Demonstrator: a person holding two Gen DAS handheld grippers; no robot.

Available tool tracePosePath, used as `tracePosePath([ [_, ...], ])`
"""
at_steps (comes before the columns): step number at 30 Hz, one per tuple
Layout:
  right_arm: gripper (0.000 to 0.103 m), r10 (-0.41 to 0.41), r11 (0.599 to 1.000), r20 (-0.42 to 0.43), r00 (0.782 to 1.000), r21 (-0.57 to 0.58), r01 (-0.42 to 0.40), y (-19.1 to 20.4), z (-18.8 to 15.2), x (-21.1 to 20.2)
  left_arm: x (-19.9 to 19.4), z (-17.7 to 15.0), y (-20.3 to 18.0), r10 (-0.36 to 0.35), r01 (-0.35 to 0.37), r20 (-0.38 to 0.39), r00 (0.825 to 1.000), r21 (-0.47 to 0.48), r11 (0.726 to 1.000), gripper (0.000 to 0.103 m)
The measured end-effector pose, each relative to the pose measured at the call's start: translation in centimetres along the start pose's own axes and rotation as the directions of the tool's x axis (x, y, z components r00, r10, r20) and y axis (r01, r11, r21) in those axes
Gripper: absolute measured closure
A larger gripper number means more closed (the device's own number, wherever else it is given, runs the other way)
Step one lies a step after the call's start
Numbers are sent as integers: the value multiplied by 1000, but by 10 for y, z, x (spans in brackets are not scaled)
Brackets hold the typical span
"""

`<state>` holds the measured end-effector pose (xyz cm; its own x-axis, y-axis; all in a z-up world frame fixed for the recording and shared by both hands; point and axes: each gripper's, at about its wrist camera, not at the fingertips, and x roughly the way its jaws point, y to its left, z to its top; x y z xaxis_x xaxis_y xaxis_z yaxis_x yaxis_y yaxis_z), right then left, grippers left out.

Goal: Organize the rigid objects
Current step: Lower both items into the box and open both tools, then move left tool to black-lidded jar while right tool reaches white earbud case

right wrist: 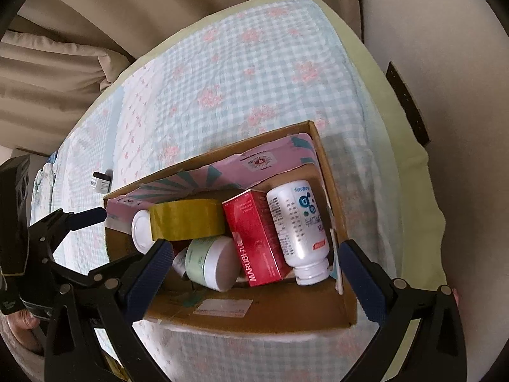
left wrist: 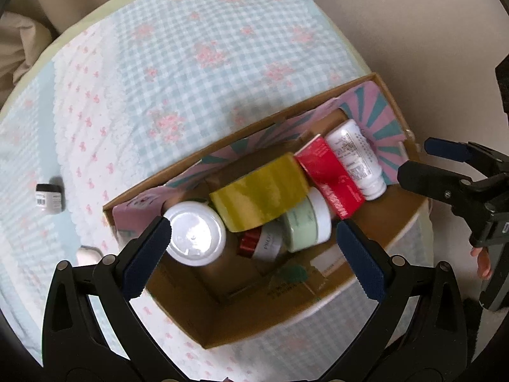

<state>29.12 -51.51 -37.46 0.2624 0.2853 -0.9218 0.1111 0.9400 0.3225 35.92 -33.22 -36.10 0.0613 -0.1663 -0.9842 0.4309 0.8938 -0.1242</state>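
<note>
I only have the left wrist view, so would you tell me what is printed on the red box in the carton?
Observer: The right wrist view shows the red box reading MARUBI in white along its side.
Operator: Thank you. Does the white bottle beside it carry anything besides fine print?
Observer: Yes, a blue round logo with blue characters sits on the end away from its cap.
Operator: Is there anything past the right edge of the bed?
Observer: A dark strip lies there against the pale surface.
</note>
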Motion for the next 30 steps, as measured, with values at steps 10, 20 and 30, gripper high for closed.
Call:
tracePosePath([
  [10, 0, -72, 997, 30, 997, -26, 73, 15, -16, -48, -64, -24, 3, 6, -6, 89, 996, -7, 1000, 0],
  [20, 0, -179, 960, 144, 973, -191, 205, 92, -50, -123, -164, -89, 39, 20, -13, 239, 971, -33, 999, 0],
  [30, 0, -178, 955, 353, 918, -161, 247, 206, -110, -172, -249, -162, 139, 150, -138, 352, 924, -58, 989, 0],
])
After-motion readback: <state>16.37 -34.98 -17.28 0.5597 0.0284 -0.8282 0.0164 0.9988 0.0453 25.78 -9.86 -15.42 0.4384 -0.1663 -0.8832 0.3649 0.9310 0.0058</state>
